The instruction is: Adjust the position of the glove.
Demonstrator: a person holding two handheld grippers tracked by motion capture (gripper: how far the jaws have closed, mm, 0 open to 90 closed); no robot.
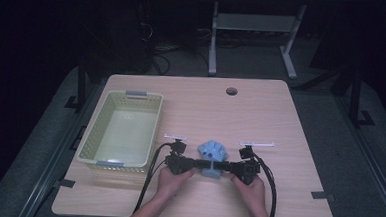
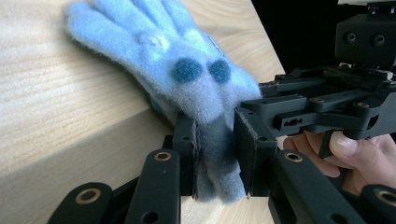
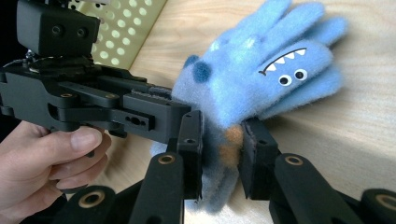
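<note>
High view: both hand-held grippers, left [image 1: 194,163] and right [image 1: 226,166], clamp the glove's [image 1: 211,152] cuff, right of the basket [image 1: 152,131] on the table [image 1: 261,112]. Pull apart and fleece may slip.

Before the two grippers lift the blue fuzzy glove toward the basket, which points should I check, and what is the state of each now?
1. Left gripper clamped on the blue fuzzy glove's cuff: ok.
2. Right gripper clamped on the same cuff: ok.
3. Glove fingers free, lying on the wooden table: ok.
4. Pale yellow plastic basket empty: ok.
5. Grip firm enough to lift: cannot tell.
</note>
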